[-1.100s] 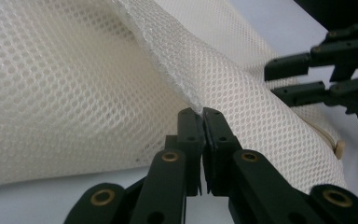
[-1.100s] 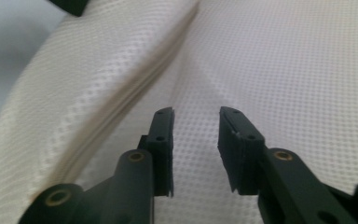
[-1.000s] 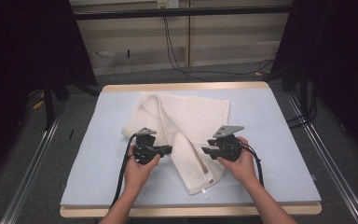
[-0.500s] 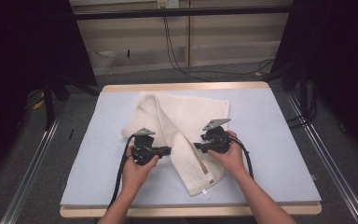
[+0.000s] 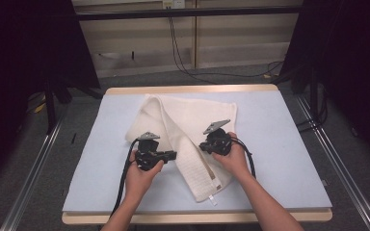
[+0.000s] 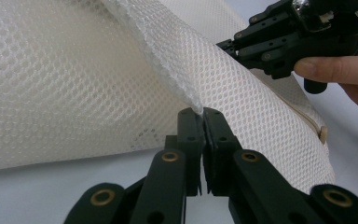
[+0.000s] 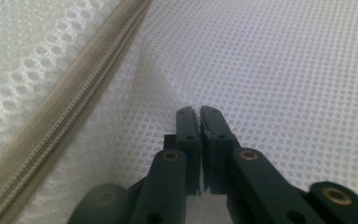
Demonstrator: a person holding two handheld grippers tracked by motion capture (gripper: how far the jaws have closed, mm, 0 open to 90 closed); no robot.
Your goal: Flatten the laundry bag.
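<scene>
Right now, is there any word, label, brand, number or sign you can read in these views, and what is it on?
No text can be read.
Small white tag at the near end of the white mesh bag: too small to tell whether it carries print.
Pale plate on the back wall: blurred, nothing readable.
Both grippers: no markings seen.

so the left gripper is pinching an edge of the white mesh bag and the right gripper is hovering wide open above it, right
Not quite: the right gripper is not wide open. Its jaws have just been closing, and the right gripper view shows them shut on a fold of the white mesh bag. The left gripper does pinch an edge of it.
</scene>
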